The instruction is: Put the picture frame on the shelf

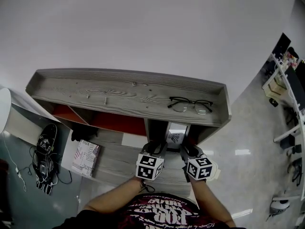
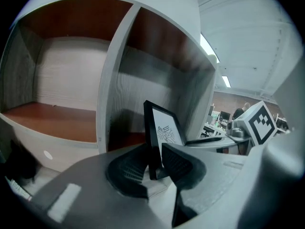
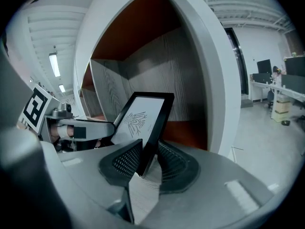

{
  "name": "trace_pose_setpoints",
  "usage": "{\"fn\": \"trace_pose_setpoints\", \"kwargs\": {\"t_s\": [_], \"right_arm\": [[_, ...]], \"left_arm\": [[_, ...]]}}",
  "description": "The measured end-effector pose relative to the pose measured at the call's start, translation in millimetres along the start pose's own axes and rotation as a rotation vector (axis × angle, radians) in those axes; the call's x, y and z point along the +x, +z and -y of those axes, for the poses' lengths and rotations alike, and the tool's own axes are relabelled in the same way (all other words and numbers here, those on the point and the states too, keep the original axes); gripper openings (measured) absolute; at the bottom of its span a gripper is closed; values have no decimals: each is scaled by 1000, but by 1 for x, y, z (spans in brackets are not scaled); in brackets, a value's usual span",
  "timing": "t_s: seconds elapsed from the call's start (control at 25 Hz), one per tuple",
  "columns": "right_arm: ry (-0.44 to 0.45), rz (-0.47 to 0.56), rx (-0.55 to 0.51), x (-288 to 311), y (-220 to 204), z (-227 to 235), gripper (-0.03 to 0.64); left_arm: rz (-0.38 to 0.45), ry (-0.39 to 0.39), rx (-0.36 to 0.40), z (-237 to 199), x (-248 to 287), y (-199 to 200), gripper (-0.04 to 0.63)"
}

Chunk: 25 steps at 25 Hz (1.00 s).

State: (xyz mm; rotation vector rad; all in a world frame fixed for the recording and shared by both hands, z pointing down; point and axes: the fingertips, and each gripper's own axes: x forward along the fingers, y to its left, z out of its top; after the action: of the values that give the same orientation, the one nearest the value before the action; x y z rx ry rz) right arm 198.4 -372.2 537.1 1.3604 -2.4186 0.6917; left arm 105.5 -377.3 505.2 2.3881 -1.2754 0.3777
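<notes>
Black picture frame point(image 3: 143, 116), white print, tilted before the grey shelf's point(image 1: 128, 92) rightmost compartment.

L gripper point(image 2: 156, 162), R gripper point(image 3: 148, 157): both clamped.

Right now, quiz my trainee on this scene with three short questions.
1. True or false: the left gripper and the right gripper both clamp the frame.
2. What lies on top of the shelf? A) glasses B) a mug C) a vase
3. Fill in: in the head view, the frame is at the shelf's ____ compartment (left or right).
Key: 1 true, each grips one edge; 2 A; 3 right.
</notes>
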Motion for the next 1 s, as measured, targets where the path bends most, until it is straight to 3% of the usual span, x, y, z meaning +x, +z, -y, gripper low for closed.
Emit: {"fn": "trace_pose_setpoints", "kwargs": {"t_s": [0.68,1.0], "right_arm": [[33,-59,106,24,4,12,130],[32,-49,158,29,0,17,141]], "left_arm": [[-98,35,-71,-15,20,-4,94],[-120,37,-60,-17,26,-9,97]]}}
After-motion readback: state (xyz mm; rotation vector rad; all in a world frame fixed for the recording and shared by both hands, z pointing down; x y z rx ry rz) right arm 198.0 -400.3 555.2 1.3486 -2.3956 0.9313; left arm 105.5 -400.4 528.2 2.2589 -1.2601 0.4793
